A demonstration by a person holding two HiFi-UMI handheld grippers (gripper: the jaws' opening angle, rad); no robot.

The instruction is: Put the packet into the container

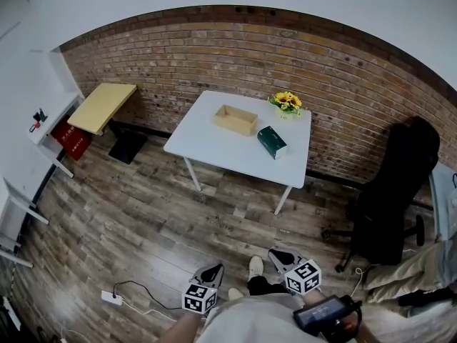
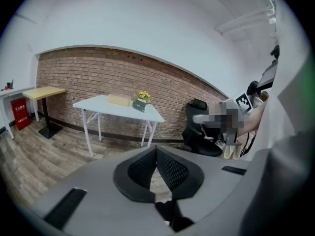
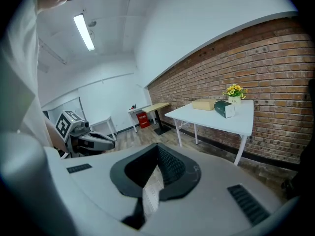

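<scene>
A dark green packet (image 1: 271,142) lies on the white table (image 1: 214,145), just right of a shallow wooden container (image 1: 235,119). Both grippers hang close to my body, far from the table, over the wood floor. My left gripper (image 1: 211,272) is shut with nothing in it; its jaws meet at the tips (image 2: 156,149). My right gripper (image 1: 280,257) is also shut and empty (image 3: 157,146). The left gripper view shows the packet (image 2: 140,105) and container (image 2: 118,100) far off. They are also small and distant in the right gripper view: packet (image 3: 224,108), container (image 3: 204,104).
Yellow flowers in a pot (image 1: 285,102) stand at the table's back edge by the brick wall. A black office chair (image 1: 393,191) is at the right. A wooden-top desk (image 1: 103,106) and red box (image 1: 71,138) are at the left. A power strip with cable (image 1: 112,298) lies on the floor.
</scene>
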